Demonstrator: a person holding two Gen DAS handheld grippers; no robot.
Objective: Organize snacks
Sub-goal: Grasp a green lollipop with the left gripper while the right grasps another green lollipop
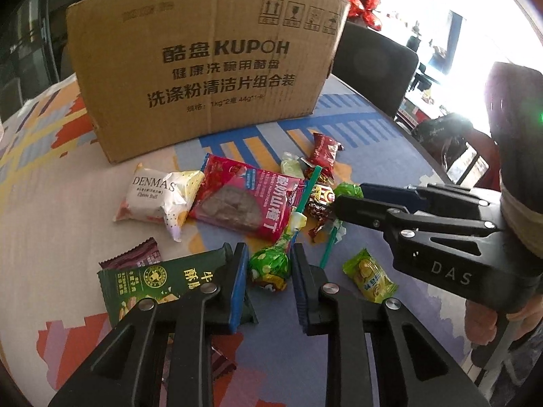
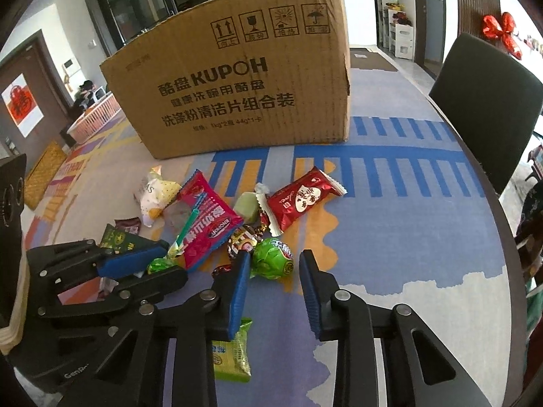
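A pile of snacks lies on the table in front of a cardboard box (image 1: 203,68), which also shows in the right wrist view (image 2: 244,81). My left gripper (image 1: 268,254) is open with its jaws on either side of a green lollipop (image 1: 269,266). My right gripper (image 2: 273,261) is open around a green round candy (image 2: 273,259); in the left wrist view the right gripper (image 1: 346,196) reaches in from the right. Nearby lie a pink hawthorn pack (image 1: 244,196), a white DENMAS bun pack (image 1: 149,196), a dark green pack (image 1: 152,281) and a red packet (image 2: 300,200).
A yellow-green sachet (image 1: 370,276) lies right of the left gripper and under the right gripper (image 2: 230,352). The patterned tablecloth (image 2: 390,237) covers a round table. A dark chair (image 2: 482,101) stands at the far right edge. A brown wrapper (image 1: 135,254) lies at left.
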